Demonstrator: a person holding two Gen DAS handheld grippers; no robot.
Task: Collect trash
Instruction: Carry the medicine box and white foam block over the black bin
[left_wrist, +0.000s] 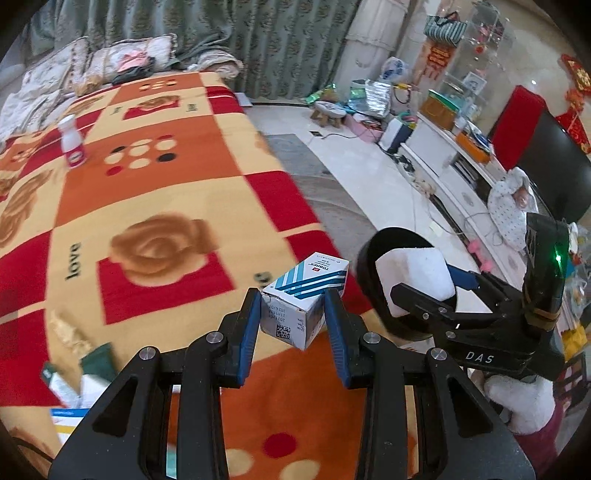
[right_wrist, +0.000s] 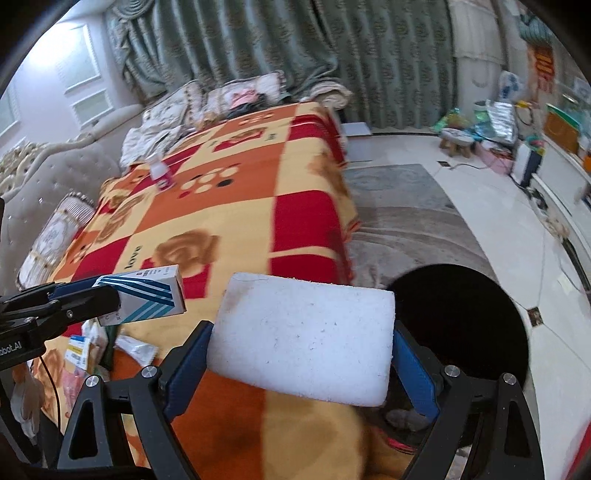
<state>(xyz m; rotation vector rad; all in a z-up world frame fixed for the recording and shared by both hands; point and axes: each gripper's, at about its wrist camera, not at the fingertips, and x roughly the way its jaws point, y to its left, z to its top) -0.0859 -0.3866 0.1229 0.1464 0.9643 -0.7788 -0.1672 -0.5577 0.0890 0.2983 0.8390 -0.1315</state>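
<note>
1. The left gripper (left_wrist: 291, 325) has its jaws closed narrowly on a small white cardboard box with blue stripes (left_wrist: 303, 295), long axis pointing away from the jaws.
2. The right gripper (right_wrist: 299, 354) holds a white foam block (right_wrist: 303, 339) crosswise, jaws spread wide around it.
3. A round black bin (right_wrist: 461, 317) sits on the floor just off the near edge of the blanket-covered bed (right_wrist: 229, 221), directly beyond the foam; the right hand looks nearer.
4. More wrappers (right_wrist: 85, 350) and a white bottle (left_wrist: 74, 142) remain on the bed.
</note>
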